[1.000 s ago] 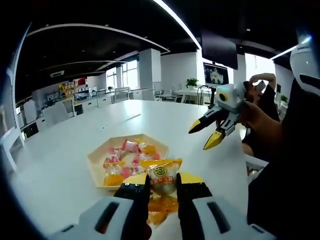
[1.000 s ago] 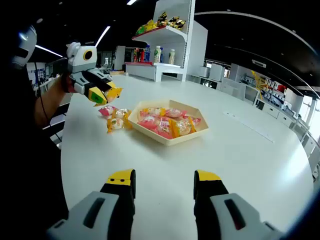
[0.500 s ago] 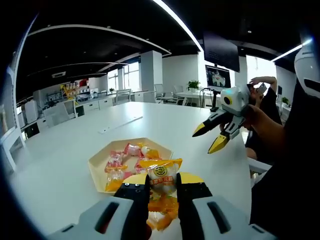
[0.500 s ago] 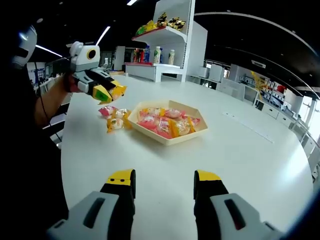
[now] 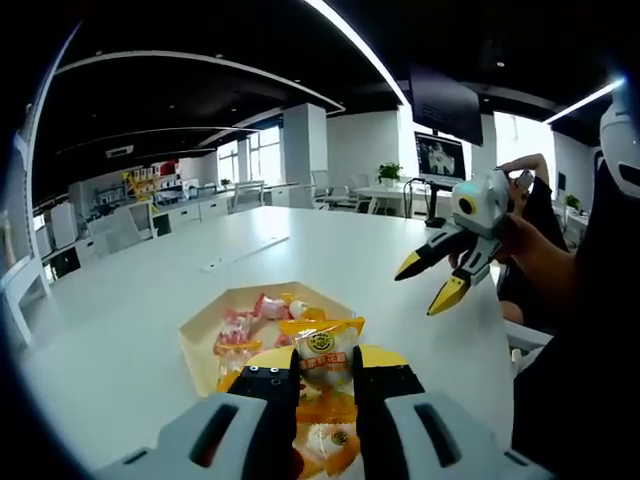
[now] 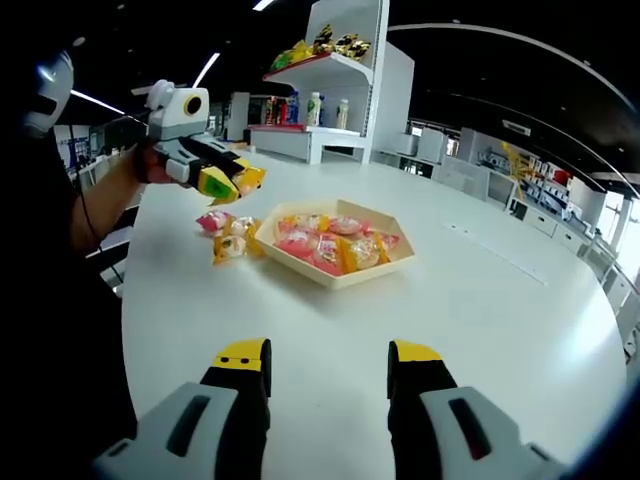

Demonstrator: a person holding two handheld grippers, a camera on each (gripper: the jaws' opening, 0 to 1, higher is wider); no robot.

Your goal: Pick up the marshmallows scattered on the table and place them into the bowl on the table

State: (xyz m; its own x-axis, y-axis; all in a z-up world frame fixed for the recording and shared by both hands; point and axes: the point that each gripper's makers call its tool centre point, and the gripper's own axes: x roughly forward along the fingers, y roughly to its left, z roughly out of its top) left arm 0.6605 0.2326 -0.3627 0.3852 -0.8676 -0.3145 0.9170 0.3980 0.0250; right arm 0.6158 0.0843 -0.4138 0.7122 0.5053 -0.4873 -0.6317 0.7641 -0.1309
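Above the hexagonal bowl (image 5: pixel 205 335), left hand-held gripper (image 5: pixel 325 368) pinches a crinkly marshmallow packet (image 5: pixel 322 349)

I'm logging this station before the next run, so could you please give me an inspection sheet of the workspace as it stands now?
Surface: white table, large and rounded.
Job's things: hexagonal bowl holding many wrapped marshmallows; loose packets lie on the table beside it, on the person's side.
Clutter: nothing seen.
Grippers: left gripper shut on an orange-topped marshmallow packet, held in the air near the bowl; right gripper open, holding nothing, low over bare table.
Cables: a thin dark cord hangs by the person's arm; its ends cannot be made out.
Surroundings: white shelf unit with bottles and snack bags, office desks, a wall screen, a seated person in the background.
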